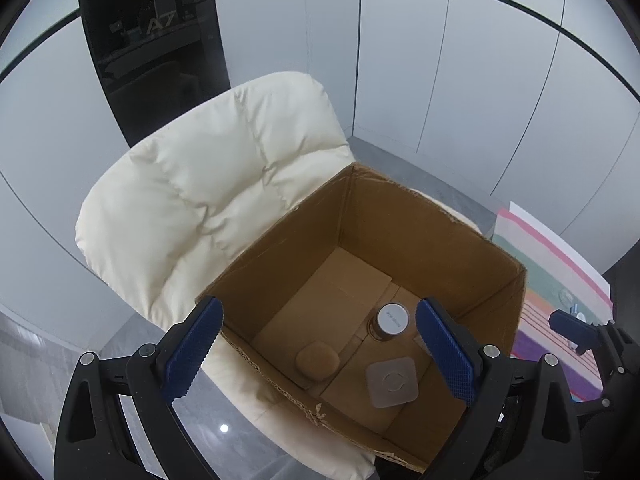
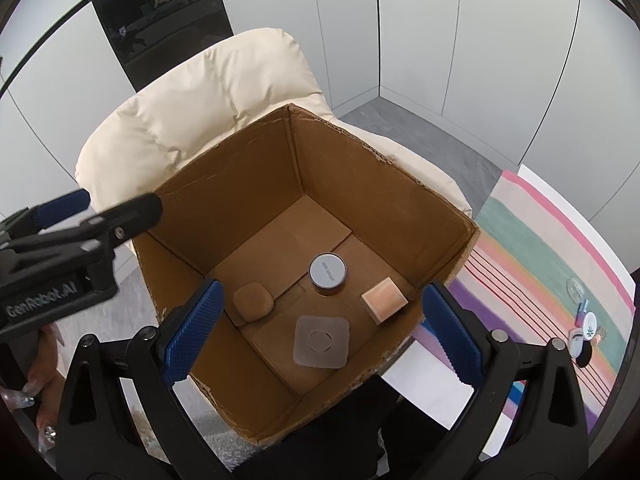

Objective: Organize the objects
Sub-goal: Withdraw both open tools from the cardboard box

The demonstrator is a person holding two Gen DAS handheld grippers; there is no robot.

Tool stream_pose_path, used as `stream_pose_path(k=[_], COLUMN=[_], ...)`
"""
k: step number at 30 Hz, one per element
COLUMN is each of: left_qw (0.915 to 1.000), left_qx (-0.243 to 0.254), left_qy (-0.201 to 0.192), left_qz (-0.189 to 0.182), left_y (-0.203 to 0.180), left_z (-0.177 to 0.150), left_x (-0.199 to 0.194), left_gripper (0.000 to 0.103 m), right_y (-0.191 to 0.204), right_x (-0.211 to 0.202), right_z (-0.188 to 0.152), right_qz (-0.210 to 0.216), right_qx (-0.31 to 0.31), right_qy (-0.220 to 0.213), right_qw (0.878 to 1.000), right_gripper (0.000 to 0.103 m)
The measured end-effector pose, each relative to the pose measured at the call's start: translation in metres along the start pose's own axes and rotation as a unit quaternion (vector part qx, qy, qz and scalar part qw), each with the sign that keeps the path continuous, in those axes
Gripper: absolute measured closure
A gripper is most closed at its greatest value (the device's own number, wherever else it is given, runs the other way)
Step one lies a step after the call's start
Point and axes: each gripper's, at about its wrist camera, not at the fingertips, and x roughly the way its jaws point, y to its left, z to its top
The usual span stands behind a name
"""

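Note:
An open cardboard box (image 2: 400,216) stands on a cream cushioned chair (image 2: 200,120). On its floor lie a silver-lidded round jar (image 2: 327,270), a brown rounded case (image 2: 253,301), a frosted square lid (image 2: 321,342) and a pink cube (image 2: 385,298). The jar (image 1: 393,319), the brown case (image 1: 317,361) and the frosted lid (image 1: 392,387) also show in the left wrist view. My right gripper (image 2: 320,330) is open and empty above the box. My left gripper (image 1: 320,354) is open and empty above the box's near left side.
A striped cloth (image 2: 552,264) lies to the right with small items (image 2: 584,328) on it. The left gripper's body (image 2: 60,248) shows at the right view's left edge. Grey wall panels and a dark glass panel (image 2: 160,12) stand behind the chair.

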Motion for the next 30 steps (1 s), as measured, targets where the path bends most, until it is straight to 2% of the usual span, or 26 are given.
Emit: stream_pose_path(k=[11,27,30], left_qw=[0.9999,0.9996,0.9998], left_qx=[0.009,0.024,0.016], left_qy=[-0.008,-0.003,0.001], left_qz=[-0.01,-0.014,-0.007], left_y=[0.0,-0.004,0.003], left_z=[-0.017,-0.073,-0.092], left_x=[-0.036,-0.081,-0.085], left_gripper=[0.005,0.005,0.005], right_y=[-0.001,0.006,0.007], right_x=[-0.03,-0.083,-0.088], right_z=[-0.017,-0.07,-0.083], right_qz=[-0.007,-0.012,-0.001], right_qx=[0.014,0.025,0.031], right_qy=[-0.005,-0.006,0.001], right_qw=[1.0,1.0,1.0], right_gripper=[0.002,0.002,0.002])
